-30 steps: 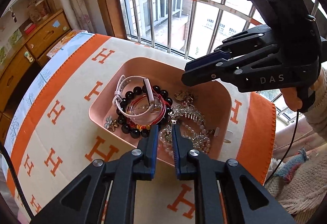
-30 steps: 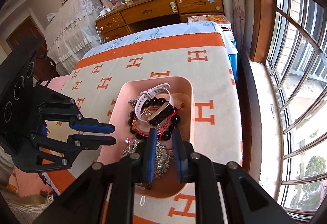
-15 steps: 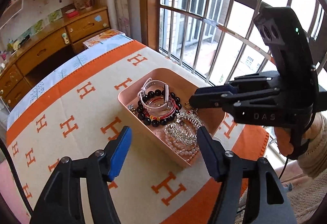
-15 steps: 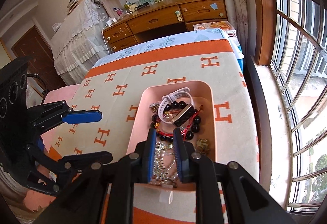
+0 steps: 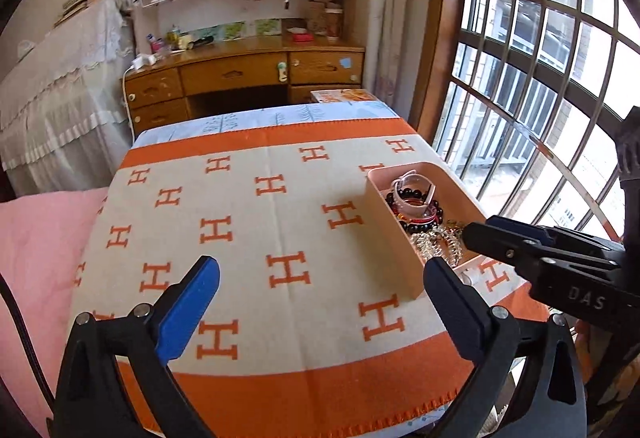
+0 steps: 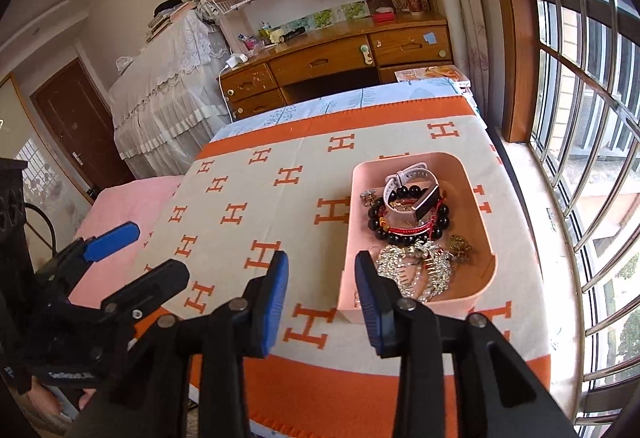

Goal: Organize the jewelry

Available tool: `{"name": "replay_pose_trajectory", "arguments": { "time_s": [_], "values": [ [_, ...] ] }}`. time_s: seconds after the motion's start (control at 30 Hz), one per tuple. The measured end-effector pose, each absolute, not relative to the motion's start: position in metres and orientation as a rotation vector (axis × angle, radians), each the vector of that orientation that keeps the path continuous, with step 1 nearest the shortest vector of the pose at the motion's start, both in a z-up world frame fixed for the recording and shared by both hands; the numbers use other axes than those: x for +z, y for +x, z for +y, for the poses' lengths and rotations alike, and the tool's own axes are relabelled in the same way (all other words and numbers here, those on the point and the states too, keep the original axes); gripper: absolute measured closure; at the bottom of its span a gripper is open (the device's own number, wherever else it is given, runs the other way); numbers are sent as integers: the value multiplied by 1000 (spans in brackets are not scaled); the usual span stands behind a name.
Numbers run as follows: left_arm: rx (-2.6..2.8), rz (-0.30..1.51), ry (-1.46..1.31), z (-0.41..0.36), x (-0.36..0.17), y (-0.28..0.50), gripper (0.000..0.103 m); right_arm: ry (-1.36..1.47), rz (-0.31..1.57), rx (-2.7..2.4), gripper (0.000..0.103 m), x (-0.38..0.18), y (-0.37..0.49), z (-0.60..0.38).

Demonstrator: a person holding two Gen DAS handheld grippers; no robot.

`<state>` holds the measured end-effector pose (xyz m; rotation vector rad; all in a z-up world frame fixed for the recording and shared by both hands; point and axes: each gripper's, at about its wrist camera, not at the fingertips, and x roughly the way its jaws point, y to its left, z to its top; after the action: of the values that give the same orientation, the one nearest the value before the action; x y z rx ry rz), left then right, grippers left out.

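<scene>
A pink tray (image 6: 476, 178) sits on the right side of the table and holds a pile of jewelry: a white watch band (image 6: 408, 174), a black bead bracelet (image 6: 404, 234), red cords and a sparkly silver piece (image 6: 416, 266). The tray also shows in the left wrist view (image 5: 384, 230). My left gripper (image 5: 320, 294) is open and empty, above the blanket left of the tray. My right gripper (image 6: 320, 286) is open and empty, near the tray's front left corner. Each gripper shows in the other's view: the right one (image 5: 520, 238), the left one (image 6: 132, 254).
The table wears a cream and orange blanket with H marks (image 5: 240, 222). A barred window (image 6: 580, 78) runs along the right. A wooden desk (image 6: 332, 66) and bookshelves stand behind. A pink cushion (image 5: 36, 246) lies left of the table.
Both grippers have opened, the left first and the right after it. Both pulled back and away from the tray; the left swung leftwards over the blanket.
</scene>
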<state>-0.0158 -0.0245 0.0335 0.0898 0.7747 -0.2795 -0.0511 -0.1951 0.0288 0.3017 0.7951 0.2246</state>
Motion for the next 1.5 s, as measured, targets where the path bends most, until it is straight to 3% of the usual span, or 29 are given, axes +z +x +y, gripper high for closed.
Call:
{"name": "replay_pose_trajectory", "arguments": {
  "time_s": [0.13,0.33,0.63,1.5],
  "values": [
    [-192,747,65,-8,34,-30,1,272,743,201,54,41,-71,-174],
    [-97,673,30,8,44,-51,1,246,712,131,48,45,-87,-160],
    [-59,650,51,6,46,-66,1,186,636,49,48,54,-109,-150],
    [-47,679,46,7,39,-64,1,212,639,55,48,44,-111,-145]
  ]
}}
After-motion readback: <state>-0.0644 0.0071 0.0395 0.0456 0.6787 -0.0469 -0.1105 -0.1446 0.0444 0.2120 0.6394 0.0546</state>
